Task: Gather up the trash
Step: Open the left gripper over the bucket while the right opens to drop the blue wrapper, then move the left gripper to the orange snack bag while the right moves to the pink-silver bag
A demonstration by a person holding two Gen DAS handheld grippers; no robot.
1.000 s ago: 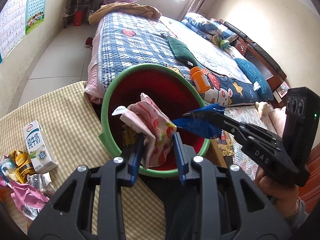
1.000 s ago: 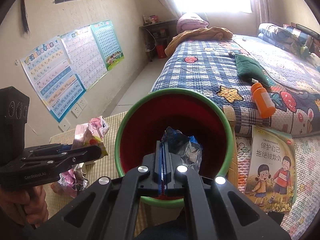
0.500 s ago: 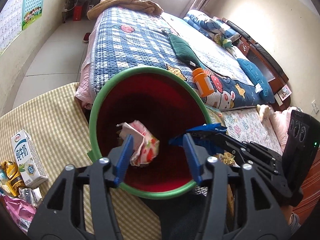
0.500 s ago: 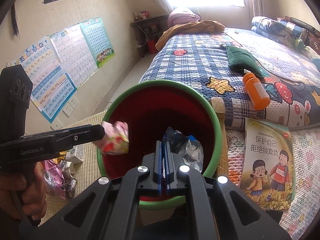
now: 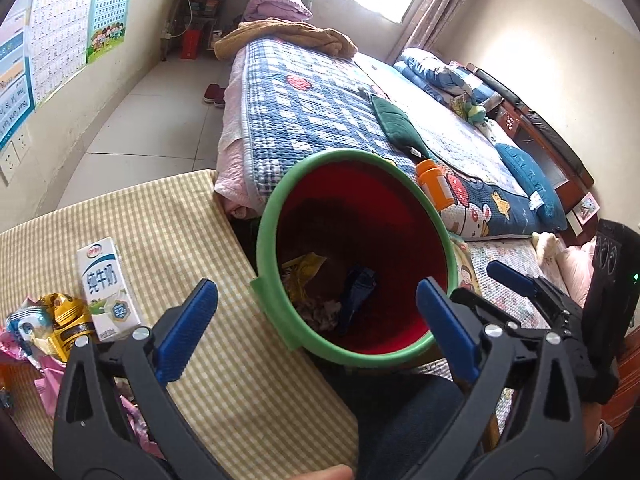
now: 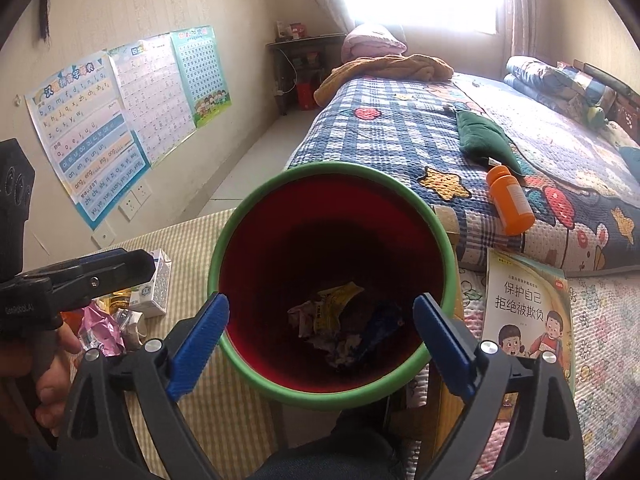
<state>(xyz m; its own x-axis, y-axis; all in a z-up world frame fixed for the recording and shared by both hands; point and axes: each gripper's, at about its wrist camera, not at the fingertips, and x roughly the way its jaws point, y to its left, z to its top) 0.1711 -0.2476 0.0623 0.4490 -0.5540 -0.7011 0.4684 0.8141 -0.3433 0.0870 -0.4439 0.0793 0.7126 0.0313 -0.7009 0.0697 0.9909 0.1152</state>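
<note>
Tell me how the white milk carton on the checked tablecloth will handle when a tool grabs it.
The milk carton lies flat on the tablecloth, so it probably won't roll or tip. Its crisp box shape suggests stiff sides, though if empty they may crush. Whether it is full cannot be told, so its weight is uncertain.

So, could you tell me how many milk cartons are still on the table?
1: the milk carton stands on the checked tablecloth, left of the bin, beside the wrapper pile, which may hide others.

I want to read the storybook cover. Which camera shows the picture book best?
The right wrist view: the picture book lies face up beside the red bin, its title and two cartoon children plain. The left wrist view shows only a sliver of the book behind the bin's rim.
</note>
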